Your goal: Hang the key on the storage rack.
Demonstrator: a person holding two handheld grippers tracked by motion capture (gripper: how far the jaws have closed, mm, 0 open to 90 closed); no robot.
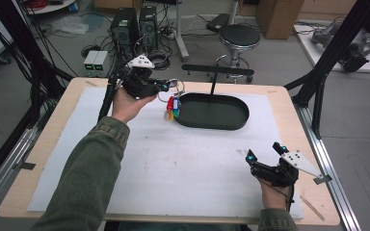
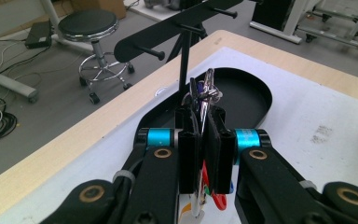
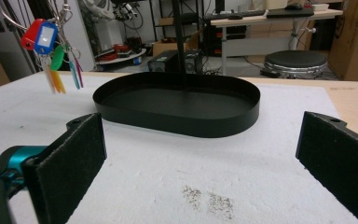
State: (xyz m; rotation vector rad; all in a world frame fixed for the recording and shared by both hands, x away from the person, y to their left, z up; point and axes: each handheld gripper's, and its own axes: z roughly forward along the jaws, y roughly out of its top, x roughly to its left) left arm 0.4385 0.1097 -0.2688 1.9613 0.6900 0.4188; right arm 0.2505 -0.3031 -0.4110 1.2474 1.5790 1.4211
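Your left hand-held gripper (image 1: 166,86) has its jaws closed on a bunch of keys with coloured tags (image 1: 173,108), held in the air just before the near end of the black oval tray (image 1: 212,125). Ahead of this gripper and higher stands the black hanger bar with pegs (image 2: 177,25) on its thin post. The step seems to be hanging the ring on a peg. Lift slowly and keep the ring (image 2: 208,91) facing the peg tip, so that the tags do not swing. Your right hand-held gripper (image 1: 265,166) rests wide open and empty, well apart, low over the table (image 1: 173,168); keep it there.
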